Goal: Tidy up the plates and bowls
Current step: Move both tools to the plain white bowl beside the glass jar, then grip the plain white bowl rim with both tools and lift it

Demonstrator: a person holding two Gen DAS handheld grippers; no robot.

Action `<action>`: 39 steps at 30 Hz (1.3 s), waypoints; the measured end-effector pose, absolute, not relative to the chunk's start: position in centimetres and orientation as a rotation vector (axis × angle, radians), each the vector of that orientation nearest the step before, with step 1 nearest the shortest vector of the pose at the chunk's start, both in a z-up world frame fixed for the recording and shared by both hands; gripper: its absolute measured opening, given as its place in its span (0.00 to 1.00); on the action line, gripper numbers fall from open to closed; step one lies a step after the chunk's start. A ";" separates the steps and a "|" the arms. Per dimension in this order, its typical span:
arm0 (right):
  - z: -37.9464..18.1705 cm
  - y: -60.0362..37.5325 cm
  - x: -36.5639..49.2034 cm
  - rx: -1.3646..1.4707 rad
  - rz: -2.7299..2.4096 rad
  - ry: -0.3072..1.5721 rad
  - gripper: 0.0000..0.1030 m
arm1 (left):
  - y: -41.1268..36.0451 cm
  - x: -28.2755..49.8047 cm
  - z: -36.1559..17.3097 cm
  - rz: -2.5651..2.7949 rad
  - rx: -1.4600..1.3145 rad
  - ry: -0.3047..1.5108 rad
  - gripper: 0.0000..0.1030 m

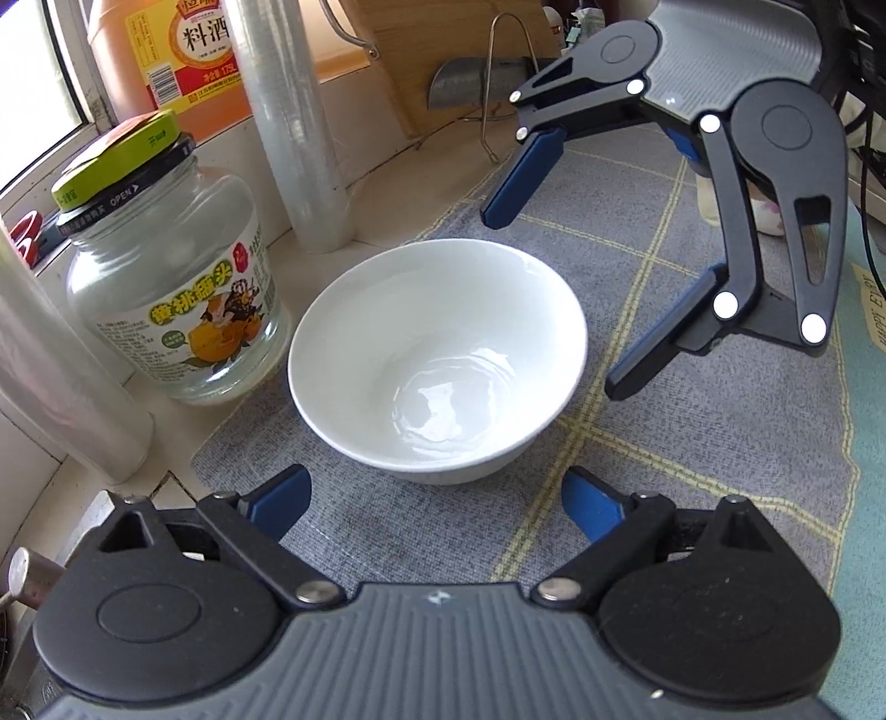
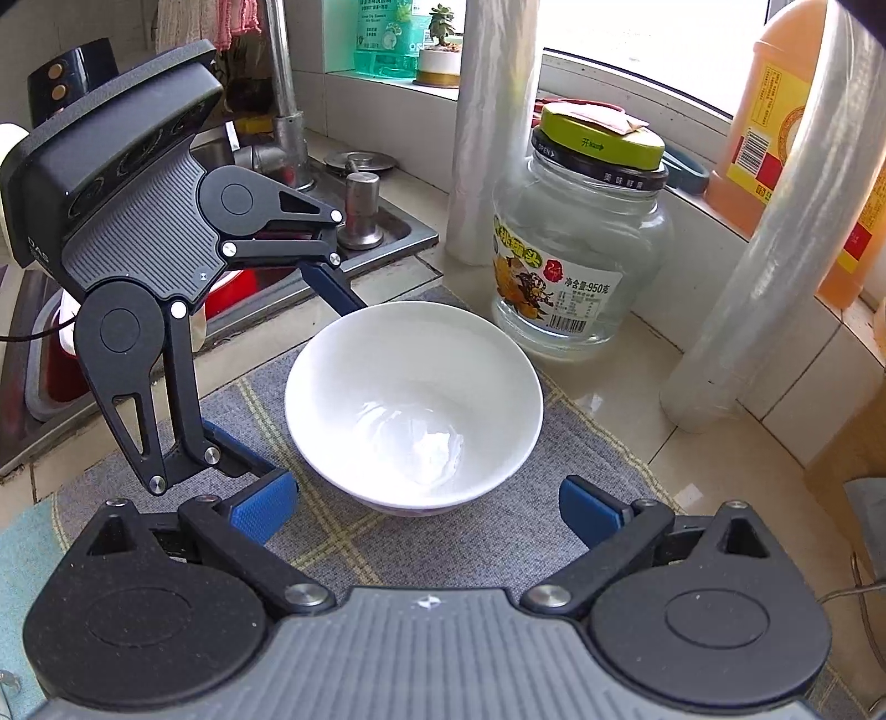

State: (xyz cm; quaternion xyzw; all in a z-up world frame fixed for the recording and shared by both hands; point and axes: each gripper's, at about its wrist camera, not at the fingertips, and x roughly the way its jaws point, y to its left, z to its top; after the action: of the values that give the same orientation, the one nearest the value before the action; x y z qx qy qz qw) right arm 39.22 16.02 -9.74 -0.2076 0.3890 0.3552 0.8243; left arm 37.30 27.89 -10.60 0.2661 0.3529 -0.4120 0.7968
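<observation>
both my grippers, left (image 1: 437, 507) and right (image 2: 426, 512), gape empty either side of the glossy white ceramic bowl (image 1: 437, 360), untouched on the grey checked mat (image 1: 692, 443); i'd say organizing has barely begun.

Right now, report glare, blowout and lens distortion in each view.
Left wrist view: window glare pools in the white bowl; the cling film roll bows from fisheye. Right wrist view: the window is blown out white, the bowl's bottom glares, and the foreground roll curves strongly.
</observation>
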 end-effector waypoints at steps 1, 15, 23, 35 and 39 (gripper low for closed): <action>-9.8 16.2 39.4 -0.455 0.763 0.828 0.99 | 27.9 37.4 -10.5 -0.891 0.577 0.754 0.93; -10.7 17.2 40.5 -0.534 0.822 0.859 0.87 | 28.1 38.3 -10.1 -0.969 0.674 0.693 0.82; -10.5 17.5 40.2 -0.558 0.830 0.842 0.85 | 28.2 38.1 -9.7 -0.993 0.700 0.662 0.78; -10.2 17.5 39.7 -0.556 0.824 0.845 0.85 | 27.7 36.7 -9.2 -0.995 0.734 0.638 0.74; -9.7 17.2 38.8 -0.547 0.823 0.843 0.85 | 27.4 35.7 -8.6 -0.996 0.747 0.630 0.74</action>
State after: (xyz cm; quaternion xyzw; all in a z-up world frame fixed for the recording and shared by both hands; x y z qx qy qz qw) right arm 38.81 17.18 -9.71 -0.2547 0.3923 0.3832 0.7965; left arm 35.74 27.45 -8.60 0.3441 0.2902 -0.4587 0.7661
